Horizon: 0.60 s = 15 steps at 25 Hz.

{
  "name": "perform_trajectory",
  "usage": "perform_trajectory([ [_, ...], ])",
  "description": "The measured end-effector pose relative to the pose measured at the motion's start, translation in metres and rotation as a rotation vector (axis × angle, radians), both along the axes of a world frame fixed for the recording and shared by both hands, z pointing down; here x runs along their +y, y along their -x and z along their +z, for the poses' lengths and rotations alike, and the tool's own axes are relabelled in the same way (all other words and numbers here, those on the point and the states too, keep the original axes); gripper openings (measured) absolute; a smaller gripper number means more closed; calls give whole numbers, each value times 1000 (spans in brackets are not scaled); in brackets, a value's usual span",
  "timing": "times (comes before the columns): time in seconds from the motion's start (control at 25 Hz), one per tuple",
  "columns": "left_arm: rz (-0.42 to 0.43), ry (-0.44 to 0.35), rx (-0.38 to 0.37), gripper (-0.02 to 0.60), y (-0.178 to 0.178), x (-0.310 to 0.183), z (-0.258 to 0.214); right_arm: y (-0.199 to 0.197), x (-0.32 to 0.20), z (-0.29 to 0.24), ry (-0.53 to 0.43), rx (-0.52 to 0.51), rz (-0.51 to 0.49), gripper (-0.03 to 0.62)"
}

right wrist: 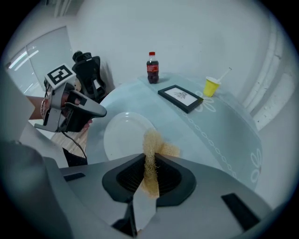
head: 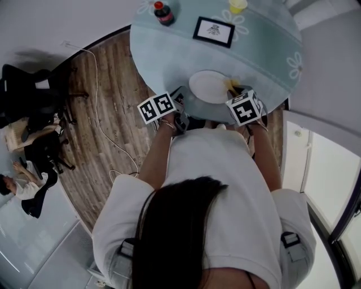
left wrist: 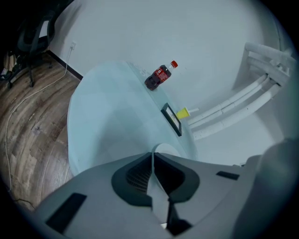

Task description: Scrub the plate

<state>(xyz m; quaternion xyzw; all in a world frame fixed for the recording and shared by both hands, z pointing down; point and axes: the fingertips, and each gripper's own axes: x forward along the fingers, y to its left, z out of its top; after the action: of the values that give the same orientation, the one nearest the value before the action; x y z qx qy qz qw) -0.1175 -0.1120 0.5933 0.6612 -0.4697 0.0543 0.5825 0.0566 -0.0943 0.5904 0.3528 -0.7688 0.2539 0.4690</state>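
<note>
A white plate (head: 207, 86) lies at the near edge of the round table. My left gripper (head: 180, 95) is at the plate's left rim. In the left gripper view the thin rim of the plate (left wrist: 164, 150) runs between the jaws, and the left gripper (left wrist: 153, 158) is shut on it. My right gripper (head: 234, 90) is at the plate's right side, shut on a tan fibrous scrubber (right wrist: 150, 156). The scrubber's tuft sticks out over the plate's (right wrist: 122, 135) right edge. The left gripper (right wrist: 102, 112) also shows in the right gripper view, at the plate's far rim.
The table (head: 271, 51) has a pale blue cloth. At its far side stand a cola bottle (head: 163, 12), a black-framed picture (head: 214, 31) and a yellow cup (head: 237, 5). A cable (head: 100, 121) lies on the wooden floor at the left, near dark chairs (head: 28, 96).
</note>
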Motion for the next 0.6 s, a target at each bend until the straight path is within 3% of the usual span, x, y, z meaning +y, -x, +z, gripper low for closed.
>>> perform_trajectory([
  [0.28,6,-42,-3,21,1,-12,-10,-19,-26,-25,-98,-76,152,67],
  [0.6,29,-153,-32,21,-12,-32,-40,-44,-49,-61,-245,-143,271,67],
])
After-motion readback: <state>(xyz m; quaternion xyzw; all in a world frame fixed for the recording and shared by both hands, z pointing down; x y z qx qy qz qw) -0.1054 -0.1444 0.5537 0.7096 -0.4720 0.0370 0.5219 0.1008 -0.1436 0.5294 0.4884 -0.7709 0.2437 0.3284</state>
